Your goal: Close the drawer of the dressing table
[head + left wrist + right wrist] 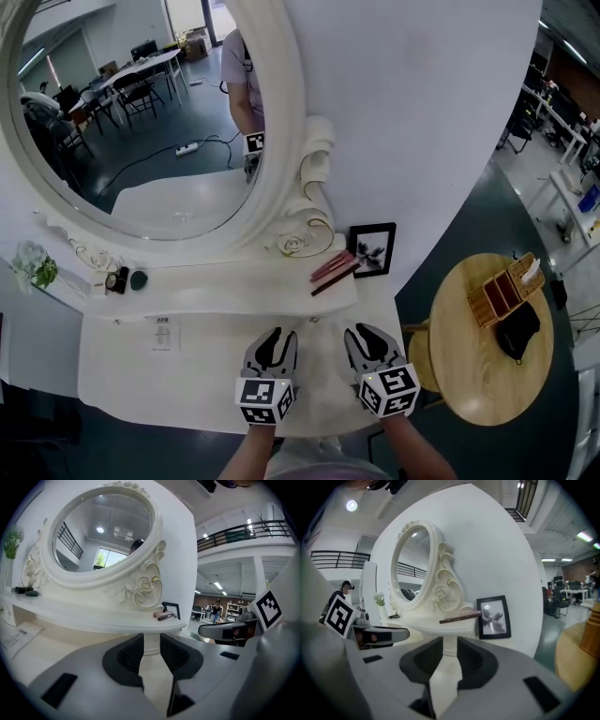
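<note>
Over the dressing table (122, 370), left gripper (277, 337) and right gripper (367, 335) hover, jaws a crack apart, empty. An uneven shove could jam the drawer askew.

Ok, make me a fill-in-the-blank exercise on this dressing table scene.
1. In the head view, the black picture frame stands at the ____ end of the shelf.
2. The round side table is made of ____.
3. The left gripper and the right gripper have ____ between their jaws.
Missing words: right; wood; nothing.
</note>
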Demonstrator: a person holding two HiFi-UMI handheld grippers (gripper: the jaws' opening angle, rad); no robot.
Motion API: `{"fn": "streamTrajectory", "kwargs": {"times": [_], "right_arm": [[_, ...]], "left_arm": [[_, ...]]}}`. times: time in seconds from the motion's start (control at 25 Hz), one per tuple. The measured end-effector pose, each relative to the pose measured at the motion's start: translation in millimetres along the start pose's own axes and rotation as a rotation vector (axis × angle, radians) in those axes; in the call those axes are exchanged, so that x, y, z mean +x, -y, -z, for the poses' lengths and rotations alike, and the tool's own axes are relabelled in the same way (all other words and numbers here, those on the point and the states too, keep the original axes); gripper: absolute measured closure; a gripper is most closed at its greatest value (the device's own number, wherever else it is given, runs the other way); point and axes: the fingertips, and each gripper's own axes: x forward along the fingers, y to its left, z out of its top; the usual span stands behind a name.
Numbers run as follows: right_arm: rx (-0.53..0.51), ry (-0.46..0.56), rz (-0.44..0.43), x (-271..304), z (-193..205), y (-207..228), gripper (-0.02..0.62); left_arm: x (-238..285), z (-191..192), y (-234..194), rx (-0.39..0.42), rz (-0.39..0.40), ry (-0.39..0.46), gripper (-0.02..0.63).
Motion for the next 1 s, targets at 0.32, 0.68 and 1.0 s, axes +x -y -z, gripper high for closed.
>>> {"fn": "streamTrajectory", "kwargs": {"times": [0.32,0.68,1.0], "right_arm": [[0.001,0.068,-0.012,-28,-16,-13,0.546],[-0.010,0.094,-0.011,-50,-21,-23,0.592],[-0.001,0.114,-0.012,-63,-27,-29,0.592]], "left_arm": [[-24,-11,10,0.007,-0.007,0.045,0.557],[-44,-19,17,0.018,-0.004,0.070,0.598],[-57,-22,20,0.025,0.004,0.082,0.604]]}}
